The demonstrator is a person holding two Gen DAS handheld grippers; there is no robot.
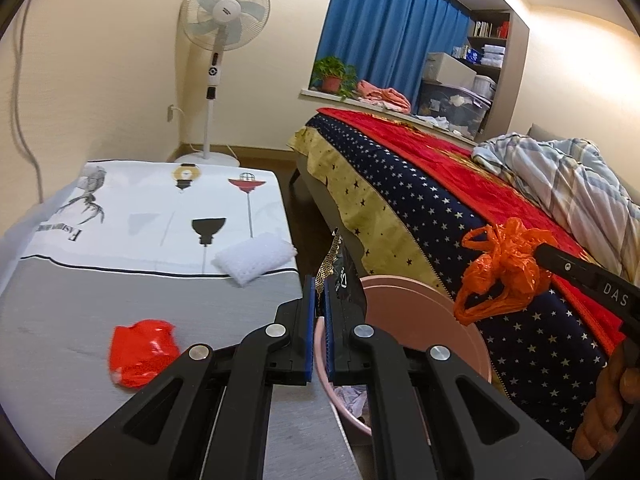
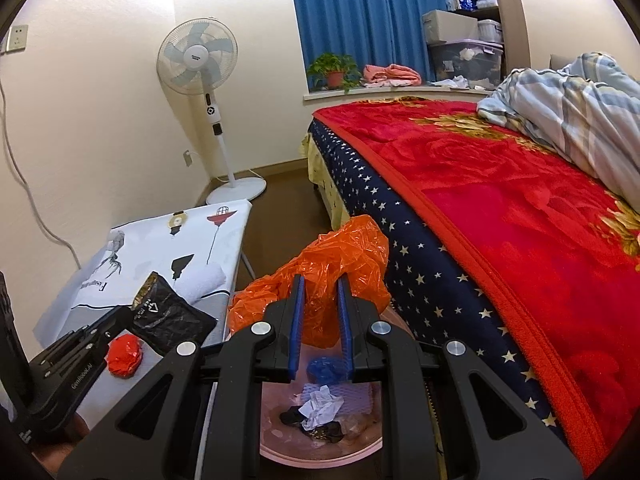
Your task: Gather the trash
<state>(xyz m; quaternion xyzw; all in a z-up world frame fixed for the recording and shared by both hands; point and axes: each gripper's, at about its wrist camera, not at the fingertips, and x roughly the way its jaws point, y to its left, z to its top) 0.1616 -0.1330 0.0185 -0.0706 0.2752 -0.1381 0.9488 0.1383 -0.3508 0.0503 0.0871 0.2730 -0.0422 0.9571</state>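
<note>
Left tool (image 1: 319, 312) pinching black wrapper (image 1: 346, 276) above the pink bin (image 1: 420, 312) rim. Right tool (image 2: 320, 308) clamped on orange plastic bag (image 2: 336, 264) – held over the bin, which has paper scraps inside. Red crumpled bag (image 1: 140, 352) lies on the desk (image 1: 60, 320), beside white sponge (image 1: 256, 258).

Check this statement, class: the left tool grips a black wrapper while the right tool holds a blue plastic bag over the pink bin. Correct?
Not quite. The bag in the right tool is orange, not blue, as the right wrist view shows. The left tool does grip the black wrapper, by the pink bin.
</note>
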